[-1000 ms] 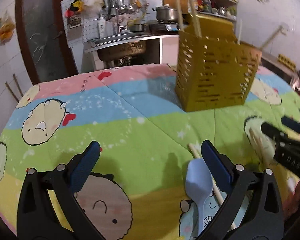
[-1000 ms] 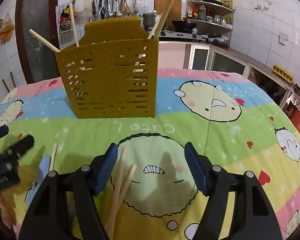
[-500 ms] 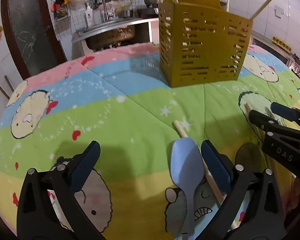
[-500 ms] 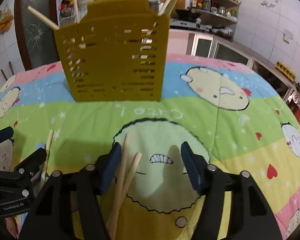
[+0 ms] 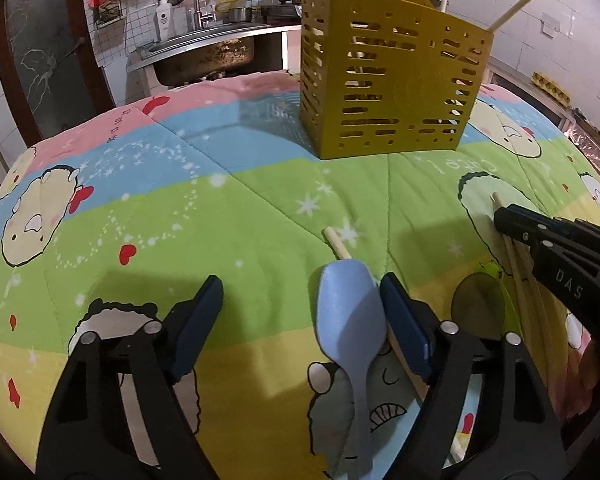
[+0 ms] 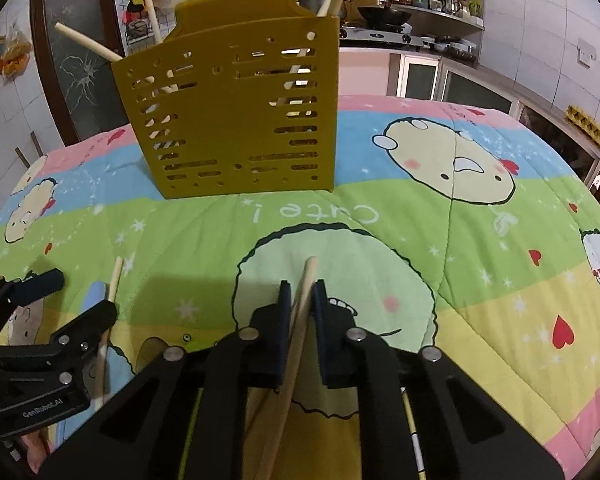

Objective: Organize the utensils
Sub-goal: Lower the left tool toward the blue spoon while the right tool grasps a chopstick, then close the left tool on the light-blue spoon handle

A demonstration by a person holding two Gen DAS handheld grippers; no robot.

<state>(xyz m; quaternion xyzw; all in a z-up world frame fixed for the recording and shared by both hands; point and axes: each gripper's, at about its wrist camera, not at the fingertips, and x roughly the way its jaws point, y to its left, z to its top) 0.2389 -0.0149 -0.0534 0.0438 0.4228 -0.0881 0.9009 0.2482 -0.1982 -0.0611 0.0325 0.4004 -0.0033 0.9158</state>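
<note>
We are holding the right gripper (image 6: 299,300) low over the cartoon-print quilt (image 6: 480,272), its fingers having just been closing and now pinching a wooden chopstick (image 6: 306,280); a second stick appears to lie beneath it. The left gripper (image 5: 302,312) is narrowing from wide, its fingers still apart and straddling the blue spoon (image 5: 350,320), which is lying on the quilt. The yellow utensil holder (image 6: 236,120) is standing upright beyond, chopsticks already inside.
</note>
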